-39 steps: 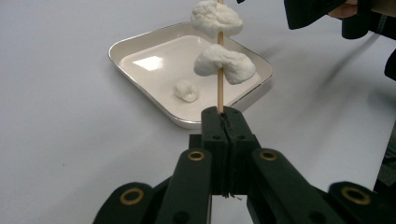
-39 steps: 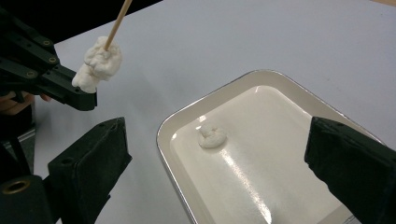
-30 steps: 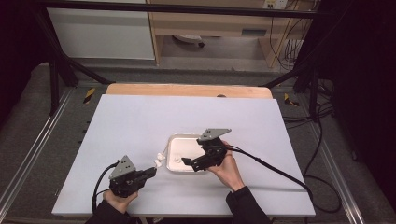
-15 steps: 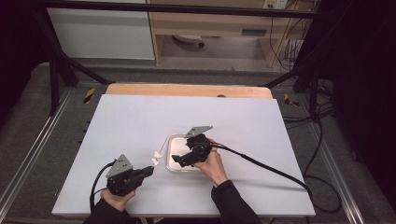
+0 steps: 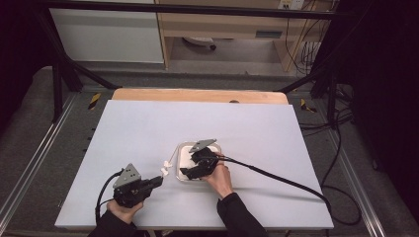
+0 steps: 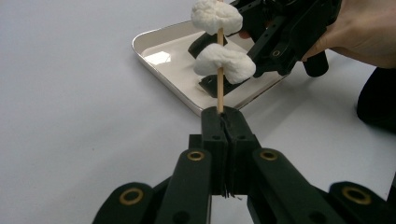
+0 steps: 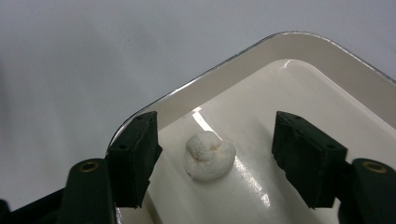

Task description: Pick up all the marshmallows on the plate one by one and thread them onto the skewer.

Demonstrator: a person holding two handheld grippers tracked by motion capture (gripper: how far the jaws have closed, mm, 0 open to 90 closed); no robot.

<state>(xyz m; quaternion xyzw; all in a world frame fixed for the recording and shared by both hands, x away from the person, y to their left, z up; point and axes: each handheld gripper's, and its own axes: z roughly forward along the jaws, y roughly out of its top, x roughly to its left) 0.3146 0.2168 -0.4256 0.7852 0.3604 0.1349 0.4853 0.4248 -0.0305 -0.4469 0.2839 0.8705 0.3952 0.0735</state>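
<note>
White marshmallow (image 7: 208, 155) lies in the tray (image 7: 299, 51), low centre of your right gripper view, between your right gripper's (image 7: 215, 161) closing, not-yet-touching jaws; your left gripper (image 6: 225, 122) stays clamped on the skewer (image 6: 219, 88).

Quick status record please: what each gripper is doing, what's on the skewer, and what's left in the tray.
left gripper: shut on skewer, held upright
skewer load: two marshmallows
right gripper: jaws just closing, astride loose marshmallow, pads not touching it
tray: white, on the table; one loose marshmallow inside
</note>
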